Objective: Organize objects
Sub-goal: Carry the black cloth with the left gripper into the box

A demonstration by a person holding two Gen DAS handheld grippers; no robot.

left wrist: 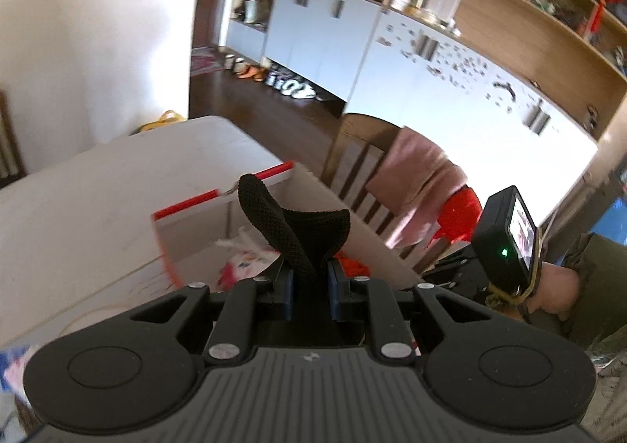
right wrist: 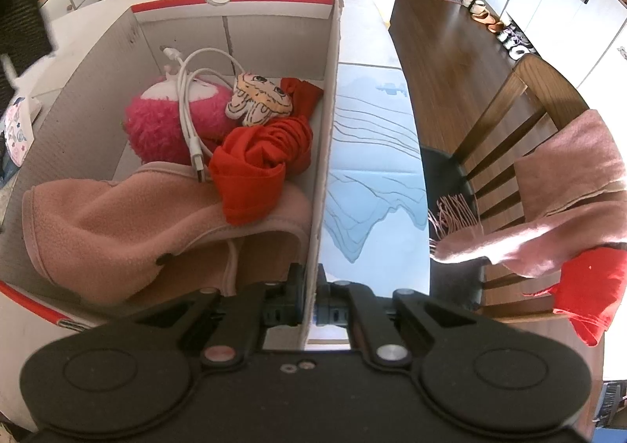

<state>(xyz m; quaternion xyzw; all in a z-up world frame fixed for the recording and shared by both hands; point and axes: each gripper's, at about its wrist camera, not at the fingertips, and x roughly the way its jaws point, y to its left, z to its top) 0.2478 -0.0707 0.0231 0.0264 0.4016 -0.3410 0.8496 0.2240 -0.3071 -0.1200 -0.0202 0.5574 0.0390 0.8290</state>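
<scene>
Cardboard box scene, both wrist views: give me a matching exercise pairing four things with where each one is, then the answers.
Things:
1. black mesh fabric piece
2. white USB cable
3. pink fringed scarf
4. side wall of the red-trimmed cardboard box

Places:
A. draped over the wooden chair
B. pinched in the right gripper
C. held in the left gripper
D. lying on the fuzzy pink plush toy inside the box

Pairs: 1-C, 2-D, 3-A, 4-B

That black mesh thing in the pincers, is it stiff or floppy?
Probably floppy: the black mesh piece curls and folds over above the left gripper pinching it. Likely light, since it holds its bend. The textured weave suggests it won't slip easily.
</scene>
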